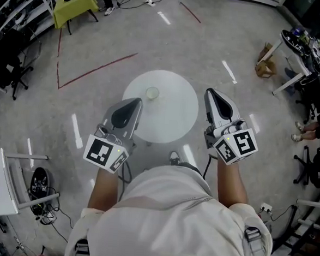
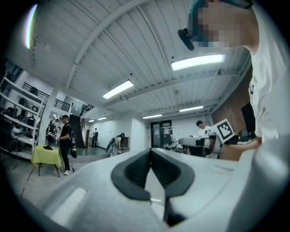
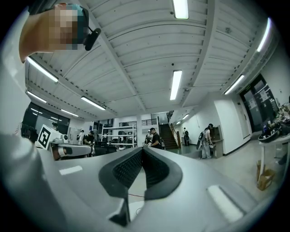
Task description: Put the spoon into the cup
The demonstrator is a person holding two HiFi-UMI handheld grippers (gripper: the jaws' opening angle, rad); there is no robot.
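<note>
The left gripper (image 1: 134, 103) and the right gripper (image 1: 212, 93) are both empty. In each gripper's own view the dark pads meet at the tips with nothing caught between them, so the left gripper (image 2: 151, 150) and the right gripper (image 3: 142, 149) are both closed on themselves. They point level and away from the person, which is why those two views look out across the room and ceiling rather than down at any work surface. Held this way they seem parked rather than reaching for anything. The round white table (image 1: 177, 117) stands just ahead of the person. The left gripper hangs over the table's near left edge, and the right gripper hangs just off its near right edge, so the top between them is left uncovered. The cup (image 1: 152, 92), small and see-through, stands upright on the table towards its far left side, beyond the left gripper's tip and apart from it. That spot looks easy to reach from either side. No view shows the spoon: it isn't lying on the bare table top and neither gripper holds it. The cup is too small in the head view to show whether the spoon already stands inside. Judging by the closed, empty grippers held off the table, the placing is either finished or not yet begun.
</note>
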